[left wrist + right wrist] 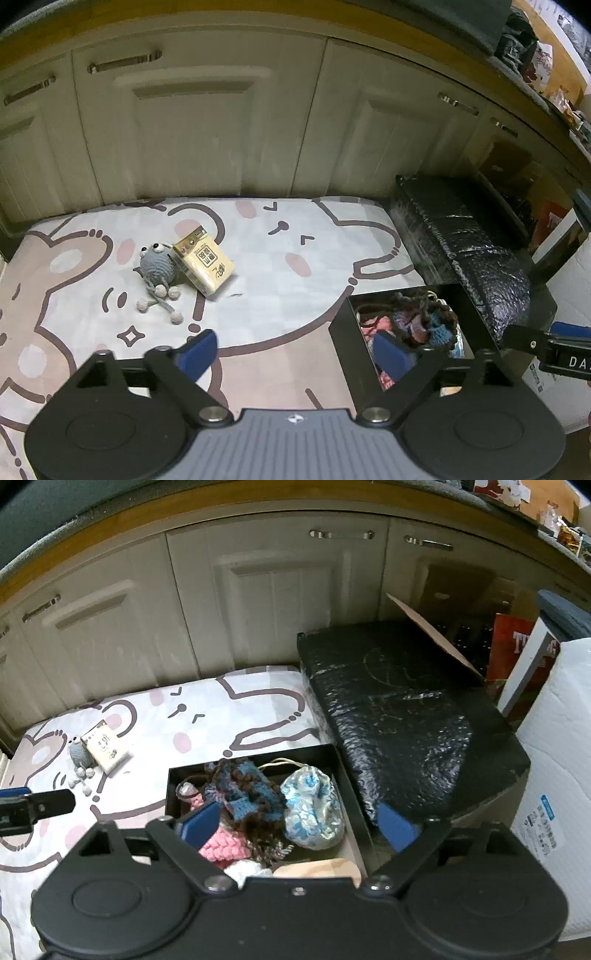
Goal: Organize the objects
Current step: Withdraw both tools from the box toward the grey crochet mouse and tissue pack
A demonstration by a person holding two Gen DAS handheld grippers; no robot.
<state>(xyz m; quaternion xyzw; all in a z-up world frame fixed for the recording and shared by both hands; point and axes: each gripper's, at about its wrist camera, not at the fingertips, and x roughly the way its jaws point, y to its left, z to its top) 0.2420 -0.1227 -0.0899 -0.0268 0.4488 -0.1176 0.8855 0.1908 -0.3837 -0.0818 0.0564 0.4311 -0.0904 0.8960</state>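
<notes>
Left tongs [295, 352] spread, holding nothing, above the cartoon mat [258, 236]. Right tongs [299, 823] spread too, empty, over the black box [255, 755]. The box, ahead-right of the left tongs, holds a blue-brown knit piece [243, 794], a pink knit piece [221, 843] and a blue-white pouch [314, 812]. Knit mouse toy [155, 266] and yellow packet [205, 264] touch, well ahead-left of the left tongs. Black wrapped block [399, 716] sits just right of the box.

Left gripper [293, 352]: black linkage arms, blue pads [197, 352], silver pivot screws, grey ribbed housing showing at 6 o'clock. Right gripper [295, 823]: matching, black housing.
</notes>
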